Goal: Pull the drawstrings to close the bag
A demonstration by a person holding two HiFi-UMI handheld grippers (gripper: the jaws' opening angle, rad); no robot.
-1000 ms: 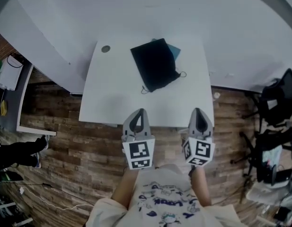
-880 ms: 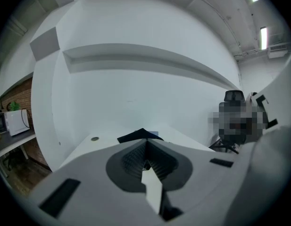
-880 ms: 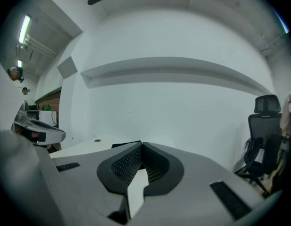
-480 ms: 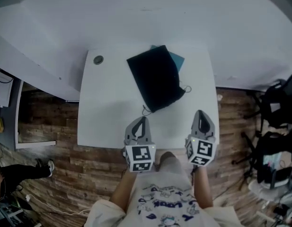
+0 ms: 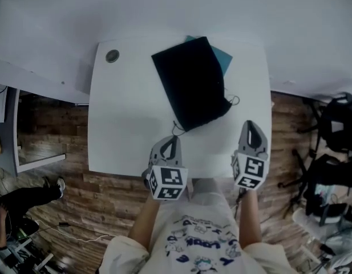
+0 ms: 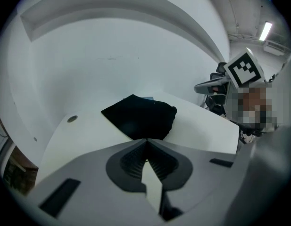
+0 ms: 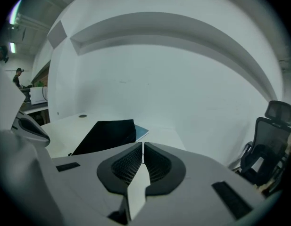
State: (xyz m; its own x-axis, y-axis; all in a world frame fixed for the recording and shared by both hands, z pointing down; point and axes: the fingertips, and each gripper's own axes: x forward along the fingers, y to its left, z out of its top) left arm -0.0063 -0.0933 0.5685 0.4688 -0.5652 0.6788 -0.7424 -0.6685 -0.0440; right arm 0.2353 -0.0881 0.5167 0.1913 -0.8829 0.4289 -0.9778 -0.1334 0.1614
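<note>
A black drawstring bag point(image 5: 191, 88) lies flat on the white table point(image 5: 124, 124), its gathered mouth toward me. One thin drawstring loop point(image 5: 234, 100) shows at the mouth's right corner, another drawstring loop point(image 5: 176, 128) at the left corner. A blue flat item point(image 5: 222, 56) peeks out from under the bag's far edge. My left gripper point(image 5: 170, 139) is shut and empty, its tips just short of the left loop. My right gripper point(image 5: 252, 124) is shut and empty, near the table's front right. The bag point(image 6: 139, 117) lies ahead of the left jaws, and the bag point(image 7: 104, 136) sits left of the right jaws.
A round grommet point(image 5: 112, 55) sits at the table's far left corner. A white wall rises behind the table. Black office chairs point(image 5: 335, 147) stand to the right on the wooden floor. Another person's legs point(image 5: 19, 201) show at the far left.
Both grippers have come forward over the table's front edge toward the bag's mouth. The left tips now reach the left drawstring loop. Both jaws stayed shut.
</note>
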